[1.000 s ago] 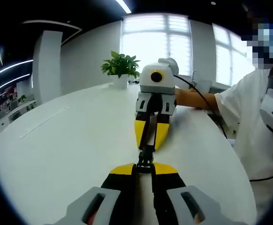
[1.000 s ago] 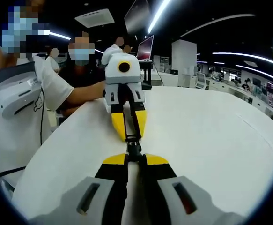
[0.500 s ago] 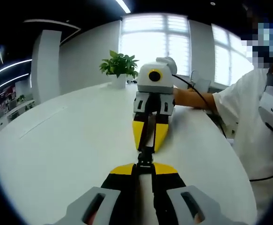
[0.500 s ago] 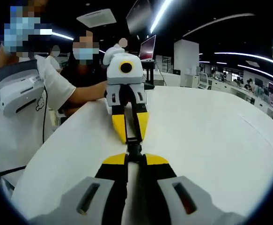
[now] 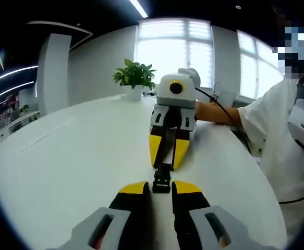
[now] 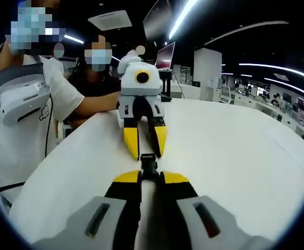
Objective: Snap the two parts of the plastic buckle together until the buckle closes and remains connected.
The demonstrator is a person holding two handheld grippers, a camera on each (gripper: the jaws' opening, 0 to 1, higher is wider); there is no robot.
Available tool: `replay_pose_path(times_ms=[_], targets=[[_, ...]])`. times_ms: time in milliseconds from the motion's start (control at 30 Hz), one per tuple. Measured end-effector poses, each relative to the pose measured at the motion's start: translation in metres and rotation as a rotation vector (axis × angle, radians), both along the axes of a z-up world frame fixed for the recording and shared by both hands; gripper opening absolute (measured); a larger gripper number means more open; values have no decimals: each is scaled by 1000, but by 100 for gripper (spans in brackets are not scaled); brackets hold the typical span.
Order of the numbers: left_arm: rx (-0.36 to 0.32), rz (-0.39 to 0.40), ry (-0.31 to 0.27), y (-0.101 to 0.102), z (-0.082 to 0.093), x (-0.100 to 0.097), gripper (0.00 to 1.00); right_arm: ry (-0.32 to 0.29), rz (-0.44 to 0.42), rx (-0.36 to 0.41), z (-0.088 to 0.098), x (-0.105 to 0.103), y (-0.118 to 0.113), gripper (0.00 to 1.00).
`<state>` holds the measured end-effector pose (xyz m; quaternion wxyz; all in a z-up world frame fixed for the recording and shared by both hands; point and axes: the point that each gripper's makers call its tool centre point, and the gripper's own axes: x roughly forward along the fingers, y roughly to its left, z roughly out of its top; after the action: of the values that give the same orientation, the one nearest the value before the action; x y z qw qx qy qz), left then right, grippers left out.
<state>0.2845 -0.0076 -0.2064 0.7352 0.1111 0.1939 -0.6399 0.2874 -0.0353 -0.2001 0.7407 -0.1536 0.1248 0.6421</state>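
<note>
A small black plastic buckle (image 5: 162,181) lies low over the white table (image 5: 63,166), between two grippers that face each other. It looks like one joined piece. My left gripper (image 5: 161,187) is open, its yellow-tipped jaws spread on either side of the buckle's near end without pinching it. In the right gripper view the left gripper (image 6: 146,155) shows a clear gap between its jaws. My right gripper (image 6: 152,177) is shut on the buckle (image 6: 148,165), which sticks out past its tips. From the left gripper view, the right gripper (image 5: 166,165) holds the buckle's far end.
A potted plant (image 5: 134,75) stands at the table's far edge by the windows. A person in a white shirt (image 5: 277,125) stands at the table's side, and another person (image 6: 97,78) sits behind. A laptop (image 6: 163,54) is further back.
My left gripper's jaws have spread apart and let go of the buckle. The right gripper stays shut on it, and both have hardly shifted.
</note>
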Motion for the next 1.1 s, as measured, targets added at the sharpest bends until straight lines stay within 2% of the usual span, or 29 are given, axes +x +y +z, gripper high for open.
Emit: replay_pose_path(times_ms=[467, 733, 867, 1100], targets=[[15, -27, -28, 1, 0, -2, 11, 12, -5, 5, -1, 0, -1, 10], [15, -77, 6, -1, 0, -13, 10, 21, 47, 1, -1, -8, 0, 10], [25, -93, -9, -1, -1, -17, 10, 6, 63, -7, 0, -12, 1, 10], [24, -107, -1, -1, -1, -20, 10, 28, 65, -10, -1, -16, 2, 9]])
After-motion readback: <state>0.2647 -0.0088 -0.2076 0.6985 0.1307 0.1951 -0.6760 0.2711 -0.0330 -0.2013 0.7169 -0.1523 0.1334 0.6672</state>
